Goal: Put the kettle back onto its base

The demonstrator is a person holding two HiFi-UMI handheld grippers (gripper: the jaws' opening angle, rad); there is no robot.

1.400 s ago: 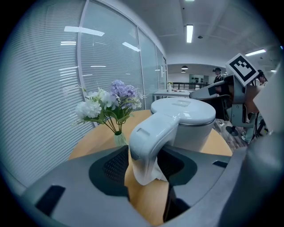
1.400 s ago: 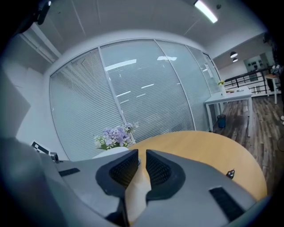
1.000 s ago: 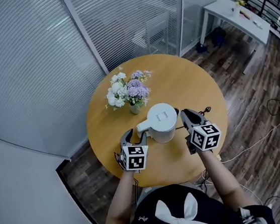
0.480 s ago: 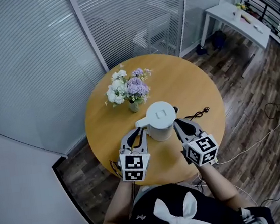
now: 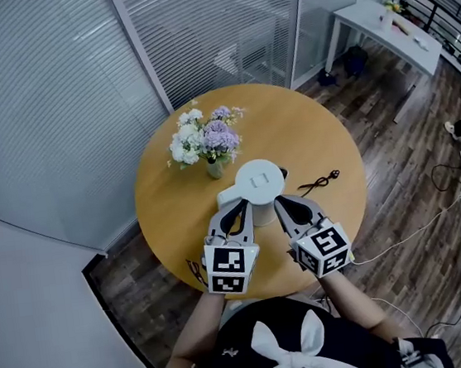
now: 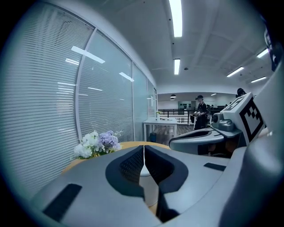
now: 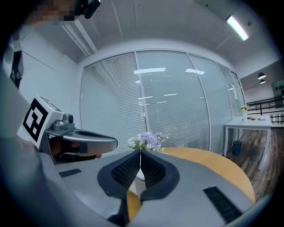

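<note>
From the head view, the kettle [image 5: 257,186] stands on the round table [image 5: 316,131] by the flowers [image 5: 205,143], just ahead of your left gripper [image 5: 235,211] and right gripper [image 5: 285,206]. In the left gripper view, your jaws have just been closing and now meet on nothing. In the right gripper view, your jaws are together and hold nothing.

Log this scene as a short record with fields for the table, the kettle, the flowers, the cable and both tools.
table: round, wooden
kettle: white, upright on the table, just beyond both tool tips
flowers: white and purple bunch in a small vase, beyond the kettle, toward the left
cable: black, loose on the table to the kettle's right
left tool: shut, nothing between its jaws
right tool: shut, nothing between its jaws
</note>
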